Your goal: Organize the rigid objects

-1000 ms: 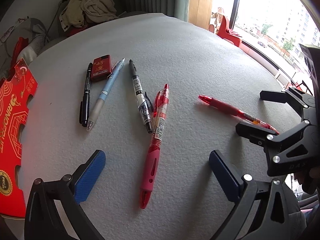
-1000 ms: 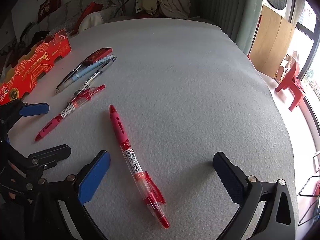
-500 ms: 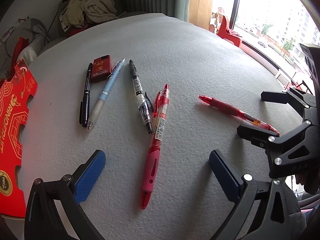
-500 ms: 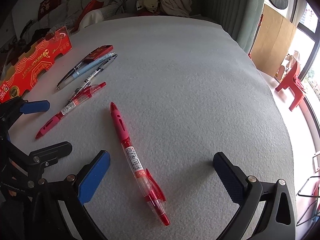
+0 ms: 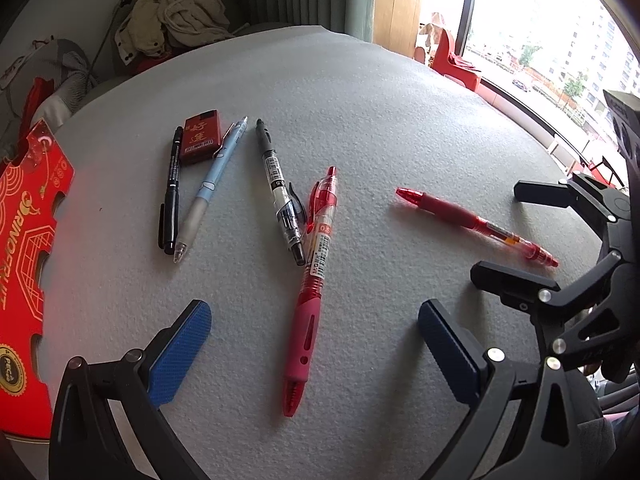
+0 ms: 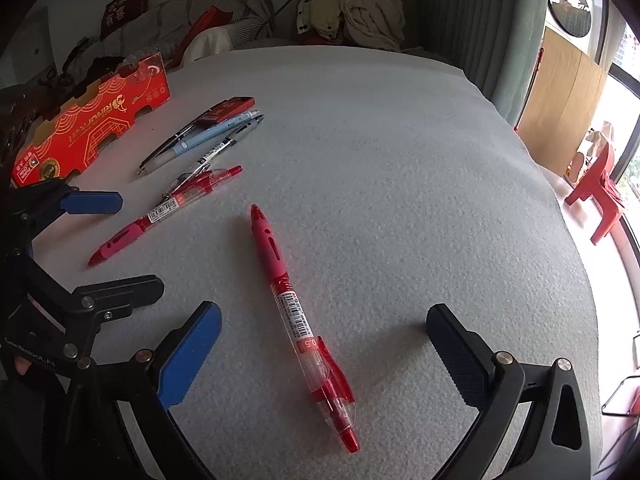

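Several pens lie on a grey felt table. In the left wrist view: a black marker [image 5: 171, 194], a light blue pen [image 5: 210, 188], a clear black pen [image 5: 280, 192], a red pen [image 5: 314, 280] between my open left gripper [image 5: 314, 354] fingers, and a second red pen [image 5: 476, 222] to the right. My right gripper [image 6: 324, 354] is open around that second red pen [image 6: 296, 316], not touching it. The right gripper also shows in the left wrist view [image 5: 520, 236]. The left gripper shows in the right wrist view [image 6: 108, 244].
A small red box [image 5: 200, 137] lies next to the black marker. A red printed cardboard piece [image 5: 24, 248] lies along the table's left edge. Clothes [image 5: 172, 24] are heaped behind the table. A window and a red chair [image 6: 600, 184] are to the right.
The right gripper has moved slightly forward over the second red pen. The left gripper and all pens have stayed in place.
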